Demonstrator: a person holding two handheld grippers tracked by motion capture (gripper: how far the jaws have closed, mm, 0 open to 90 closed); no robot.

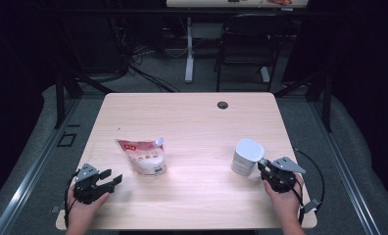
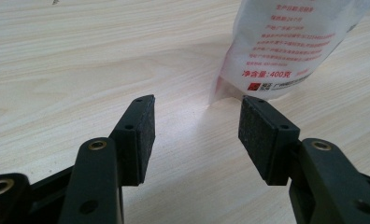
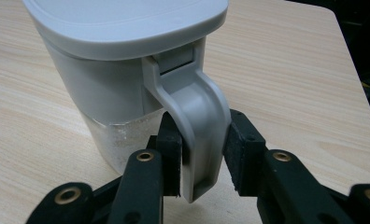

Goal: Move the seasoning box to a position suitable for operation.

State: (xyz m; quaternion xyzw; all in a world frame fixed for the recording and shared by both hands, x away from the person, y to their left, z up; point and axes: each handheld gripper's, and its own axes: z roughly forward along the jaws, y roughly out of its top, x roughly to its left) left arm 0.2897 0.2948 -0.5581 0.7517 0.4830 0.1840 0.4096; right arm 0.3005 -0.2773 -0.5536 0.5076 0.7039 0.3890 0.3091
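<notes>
A white plastic pouch (image 1: 142, 157) with red print stands left of the table's middle; in the left gripper view the pouch (image 2: 286, 46) rises just beyond the right jaw. My left gripper (image 1: 111, 178) rests near the front left corner, open, with bare wood between its pads (image 2: 195, 116). A pale grey lidded container (image 1: 246, 156) stands at the right. In the right gripper view its body (image 3: 113, 88) looms close, and its curved handle (image 3: 197, 107) sits between my right gripper's (image 3: 199, 135) pads, which press it from both sides. In the high view my right gripper (image 1: 262, 166) touches the container.
The light wooden table (image 1: 192, 122) has a small round cable hole (image 1: 223, 105) near its far edge. Beyond it, on the dark floor, stand a black chair (image 1: 246, 44) and a white desk leg (image 1: 189, 49). The table's right edge lies close to my right hand.
</notes>
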